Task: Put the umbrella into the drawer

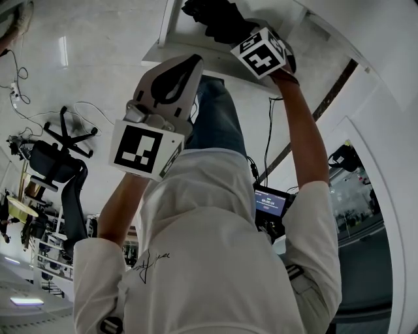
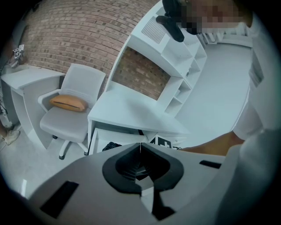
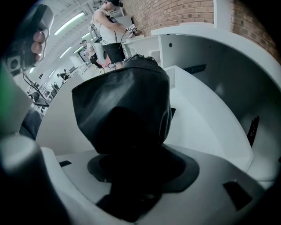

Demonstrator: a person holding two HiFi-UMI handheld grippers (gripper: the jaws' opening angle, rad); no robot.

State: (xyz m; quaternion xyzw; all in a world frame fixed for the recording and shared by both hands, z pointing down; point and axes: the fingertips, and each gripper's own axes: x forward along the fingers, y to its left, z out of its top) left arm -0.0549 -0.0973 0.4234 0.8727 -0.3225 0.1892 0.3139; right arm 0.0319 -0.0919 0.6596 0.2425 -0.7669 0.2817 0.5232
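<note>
Head view. Right gripper is reached out to the open drawer, with the black umbrella at its far end, over or just inside the drawer mouth. The arm is stretched long, likely to carry the umbrella deep enough to clear the front edge. Left gripper hangs nearer the body, apart from the drawer, with no part in the hold. The umbrella runs off the top edge, so I cannot tell whether it touches the drawer floor.

Left gripper view. Jaws meet at the tips with nothing between them, so this claw is idle. Beyond it are a white desk and a chair with an orange cushion. A dark lump in the opening under the desk is probably the umbrella, but it is too small to be sure. The claw's body hides most of the drawer.

Right gripper view. The jaws are clamped on the umbrella, which fills the middle of the view and stands out from the claw over the drawer's white inside. The grip looks to be near one end, judged as leaving the rest free to lie down in the drawer. The jaw pads are lost in shadow under the fabric, and the contact cannot be traced.
</note>
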